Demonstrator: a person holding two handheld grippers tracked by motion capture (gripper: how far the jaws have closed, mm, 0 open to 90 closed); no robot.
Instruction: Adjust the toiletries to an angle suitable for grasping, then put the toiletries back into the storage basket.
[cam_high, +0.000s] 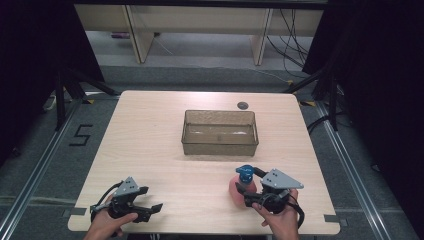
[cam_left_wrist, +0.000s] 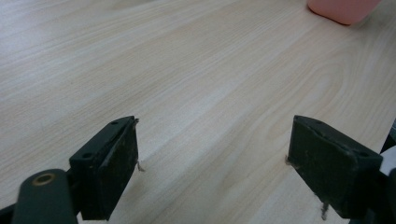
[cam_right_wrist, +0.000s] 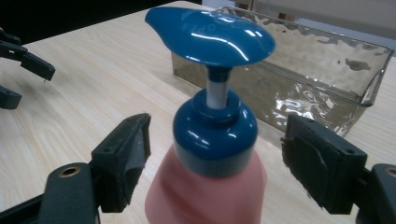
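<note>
A pink pump bottle (cam_high: 236, 194) with a blue pump head (cam_right_wrist: 210, 35) stands upright on the wooden table (cam_high: 150, 145), near the front right. My right gripper (cam_high: 247, 183) is open around its blue collar (cam_right_wrist: 215, 133), with one jaw on each side and a gap between each pad and the bottle. In the right gripper view this gripper (cam_right_wrist: 215, 161) frames the bottle's neck. My left gripper (cam_high: 151, 198) lies low at the front left, open, with bare tabletop between its jaws (cam_left_wrist: 212, 158). The bottle's pink base (cam_left_wrist: 343, 9) shows far off in the left gripper view.
A clear, brownish plastic bin (cam_high: 220, 146) sits at the table's middle, beyond the bottle; its wavy wall (cam_right_wrist: 322, 79) stands just behind the pump head. A small dark round spot (cam_high: 243, 105) marks the table behind the bin. The left gripper's jaw tips (cam_right_wrist: 25, 65) show at the far left.
</note>
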